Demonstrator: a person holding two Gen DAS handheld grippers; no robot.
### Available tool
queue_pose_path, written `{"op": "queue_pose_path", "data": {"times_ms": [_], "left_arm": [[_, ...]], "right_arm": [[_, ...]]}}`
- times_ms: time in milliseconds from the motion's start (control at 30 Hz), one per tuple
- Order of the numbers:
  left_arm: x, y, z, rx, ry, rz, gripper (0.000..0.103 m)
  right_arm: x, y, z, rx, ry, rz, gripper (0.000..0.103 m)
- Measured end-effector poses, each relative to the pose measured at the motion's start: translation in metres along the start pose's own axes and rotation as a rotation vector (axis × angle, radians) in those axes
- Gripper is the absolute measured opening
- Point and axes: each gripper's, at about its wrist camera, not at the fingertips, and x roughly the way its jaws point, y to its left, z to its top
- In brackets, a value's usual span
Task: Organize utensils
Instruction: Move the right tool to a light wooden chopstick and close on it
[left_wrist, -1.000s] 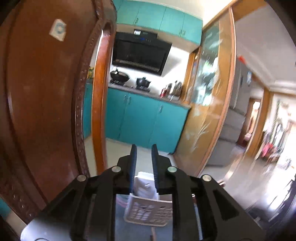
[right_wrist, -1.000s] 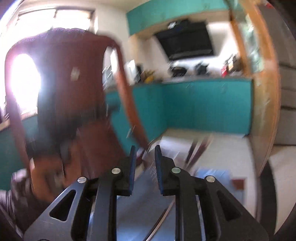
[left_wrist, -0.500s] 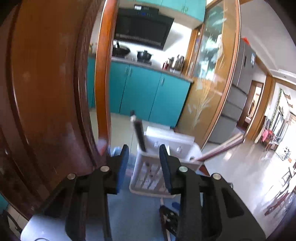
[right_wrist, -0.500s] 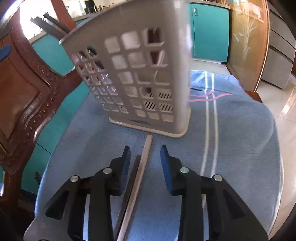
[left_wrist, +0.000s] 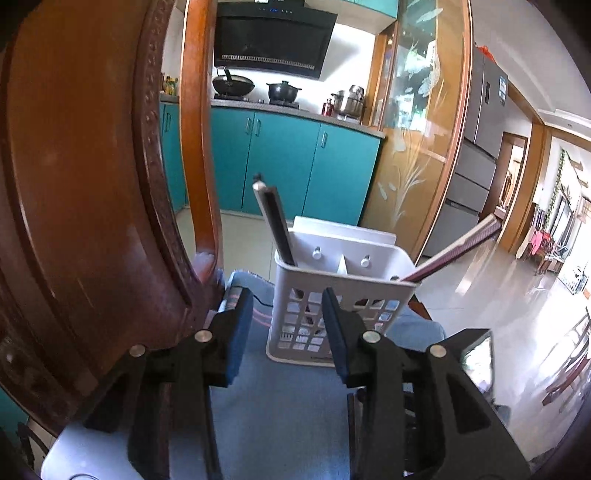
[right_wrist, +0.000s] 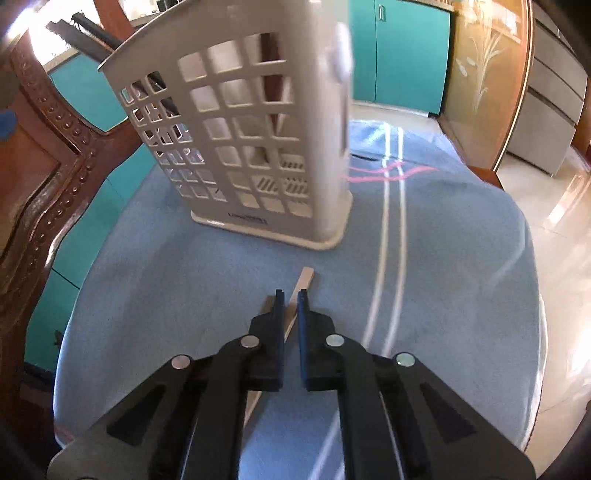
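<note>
A white slotted utensil basket (left_wrist: 343, 295) stands on the blue cloth. A dark utensil (left_wrist: 273, 225) rises from its left part, and reddish chopsticks (left_wrist: 454, 251) lean out to the right. My left gripper (left_wrist: 288, 328) hovers just short of the basket; its jaws are opening, with nothing between them. In the right wrist view the basket (right_wrist: 258, 147) stands ahead. My right gripper (right_wrist: 291, 299) points down at the cloth, shut on a pale wooden chopstick (right_wrist: 306, 280) lying there. A second stick end (right_wrist: 267, 305) shows beside its left finger.
A carved brown chair back (left_wrist: 92, 184) rises close on the left, seen also in the right wrist view (right_wrist: 44, 166). The blue cloth (right_wrist: 166, 295) with white stripes covers a rounded surface whose edge falls off at the right. Teal cabinets (left_wrist: 288, 166) stand behind.
Both grippers came down toward the cloth. The left jaws widened as the basket came into full view. The right jaws, open around the pale chopstick half a second ago, closed on it.
</note>
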Motion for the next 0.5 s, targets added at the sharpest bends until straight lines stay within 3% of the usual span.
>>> {"op": "queue_pose_path", "data": {"times_ms": [100,200,267,367,500], "left_arm": [[0.006,-0.002,-0.004,0.003,0.030,-0.001,0.041],[0.013,-0.004,-0.008,0.005,0.059,0.000,0.044],[0.017,-0.006,-0.011,0.006,0.082,0.001,0.045],[0.024,-0.008,-0.019,0.013,0.117,0.004,0.046],[0.032,-0.012,-0.028,0.042,0.157,0.024,0.052]], "right_arm": [[-0.006,-0.012,-0.004,0.004,0.003,-0.057,0.006],[-0.007,-0.030,-0.008,0.085,0.032,-0.005,0.007],[-0.008,-0.039,-0.008,0.129,0.043,0.053,0.014],[-0.008,-0.035,-0.005,0.122,0.029,0.065,0.027],[-0.005,-0.016,-0.001,0.083,0.039,0.044,0.030]]}}
